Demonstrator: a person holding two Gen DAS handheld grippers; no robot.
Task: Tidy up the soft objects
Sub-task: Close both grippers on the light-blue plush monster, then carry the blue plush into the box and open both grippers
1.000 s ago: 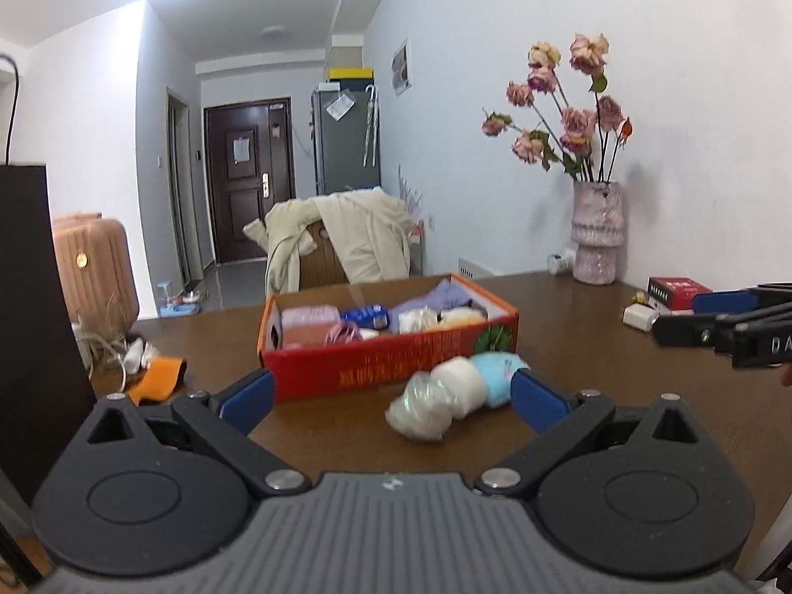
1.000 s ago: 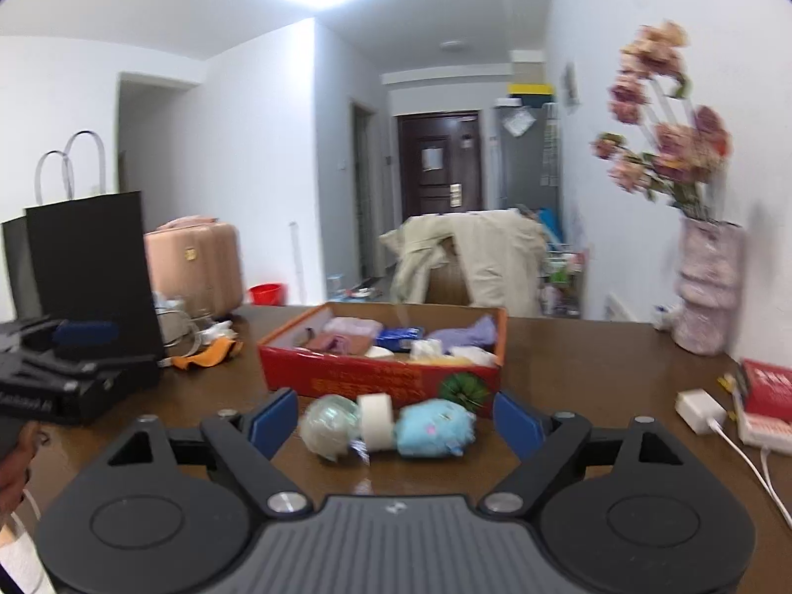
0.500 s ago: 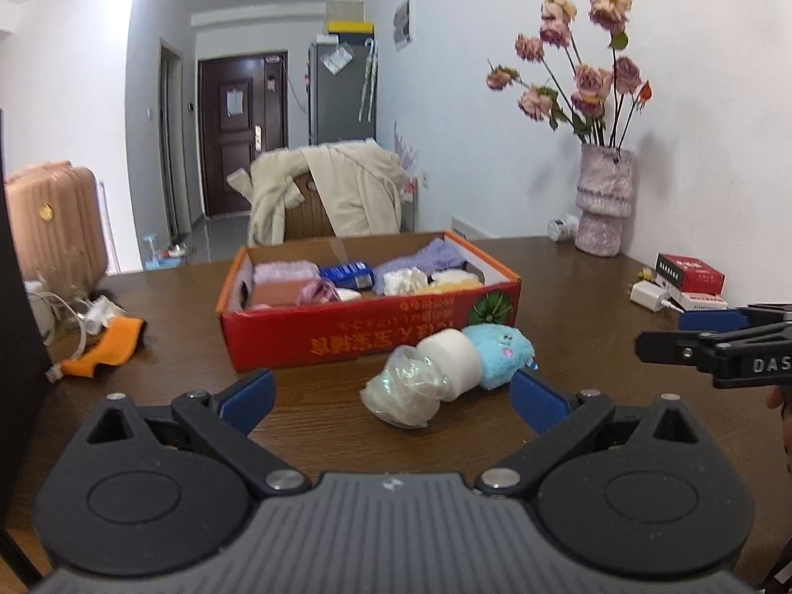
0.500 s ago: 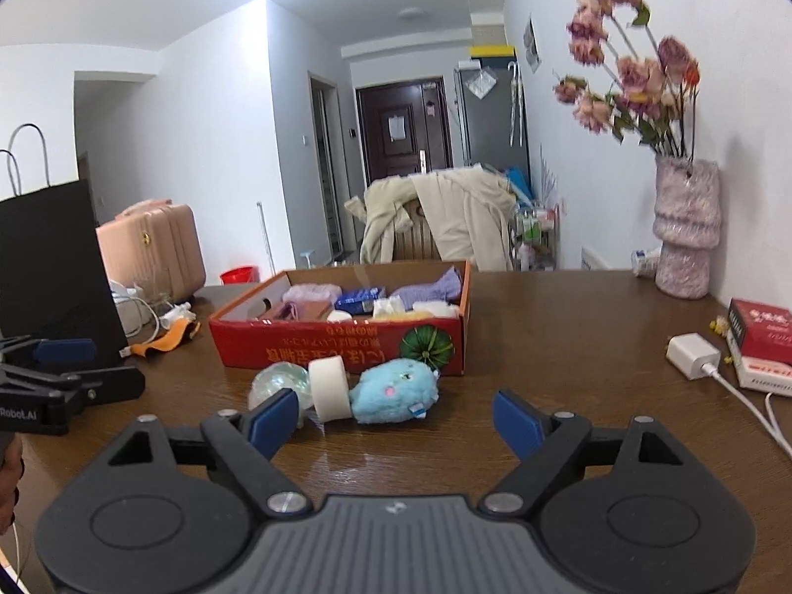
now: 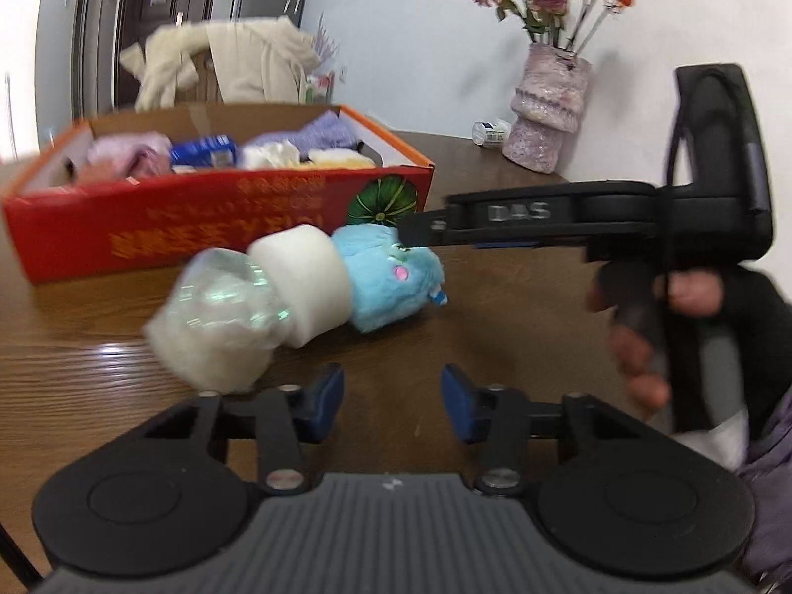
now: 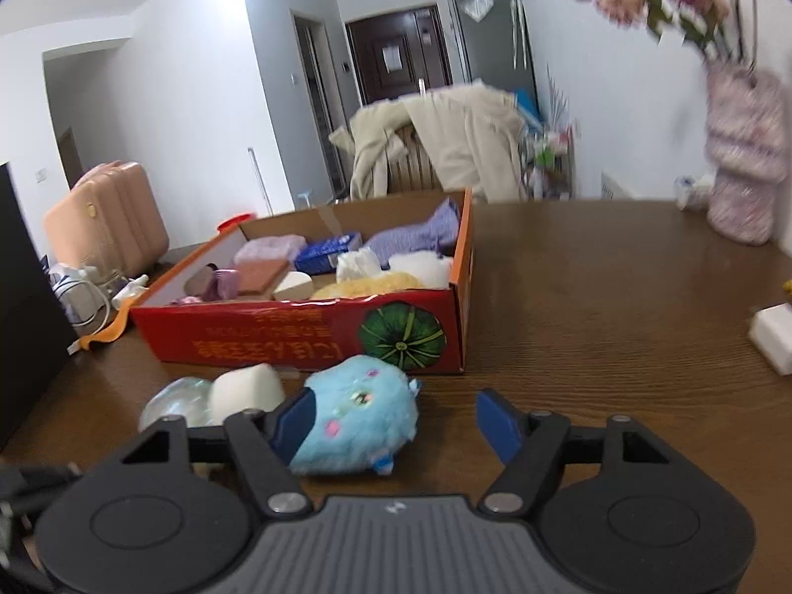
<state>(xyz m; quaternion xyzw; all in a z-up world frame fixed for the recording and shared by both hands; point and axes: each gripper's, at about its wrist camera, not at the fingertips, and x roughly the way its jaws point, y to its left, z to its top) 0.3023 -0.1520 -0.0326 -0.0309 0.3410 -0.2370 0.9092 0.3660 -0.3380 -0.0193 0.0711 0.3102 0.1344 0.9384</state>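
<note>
Jaws closing: right gripper [image 6: 396,420] w/ fluffy blue plush [image 6: 359,413] between, unpinched; left gripper [image 5: 392,398] on nothing.

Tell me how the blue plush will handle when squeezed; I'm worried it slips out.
The blue plush looks fluffy and rounded, so it will probably compress and give rather than resist. Its fuzzy surface likely grips the pads well. It looks light, and it may nudge the white roll beside it.
</note>
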